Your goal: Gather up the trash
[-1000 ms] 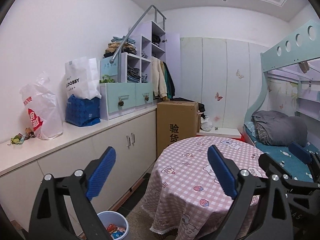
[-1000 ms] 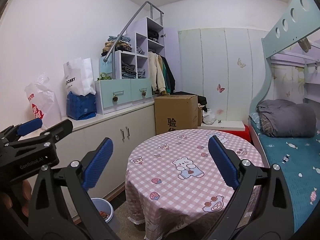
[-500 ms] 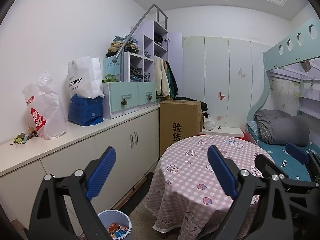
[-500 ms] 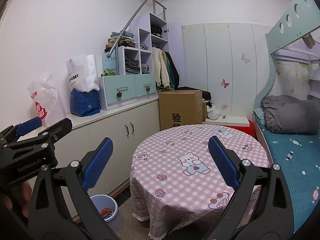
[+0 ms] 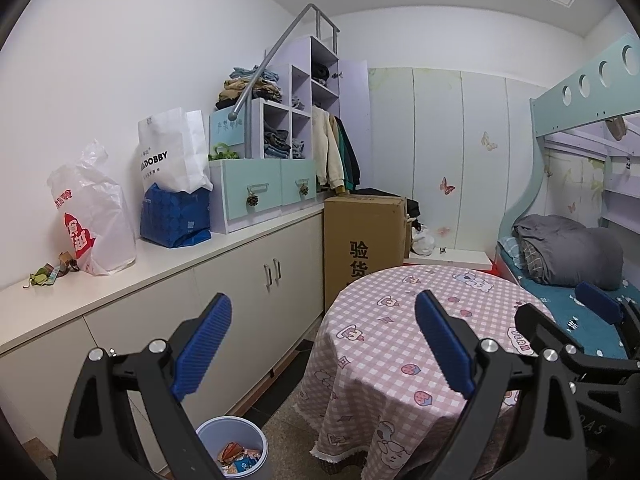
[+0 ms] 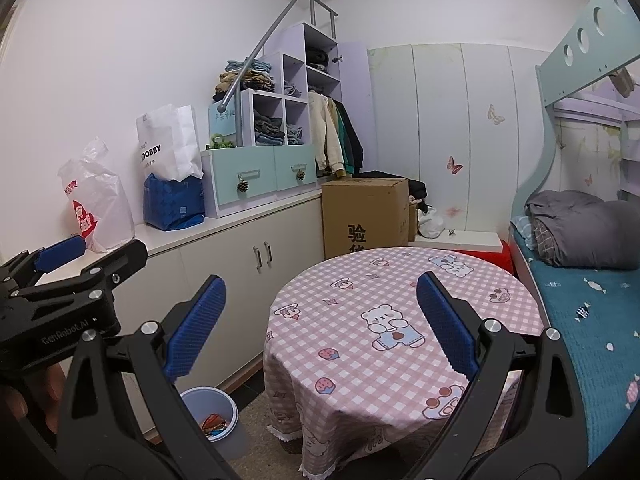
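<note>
A small pale blue bin (image 5: 236, 446) with colourful wrappers inside stands on the floor beside the round table; it also shows in the right wrist view (image 6: 214, 416). A few scraps of trash (image 5: 50, 274) lie on the white counter at the far left. My left gripper (image 5: 322, 344) is open and empty, held above the floor between counter and table. My right gripper (image 6: 320, 328) is open and empty, over the table's near edge. The left gripper also shows in the right wrist view (image 6: 60, 256), and the right gripper in the left wrist view (image 5: 592, 312).
A round table (image 6: 400, 300) with a pink checked cloth stands in the middle. A white counter (image 5: 160, 264) carries plastic and paper bags (image 5: 96, 216). A cardboard box (image 5: 364, 240) stands behind the table. A bunk bed (image 6: 592, 304) is on the right.
Both grippers have pulled back and tilted slightly down, so the bin and table sit fuller in view. Both stay open and empty.
</note>
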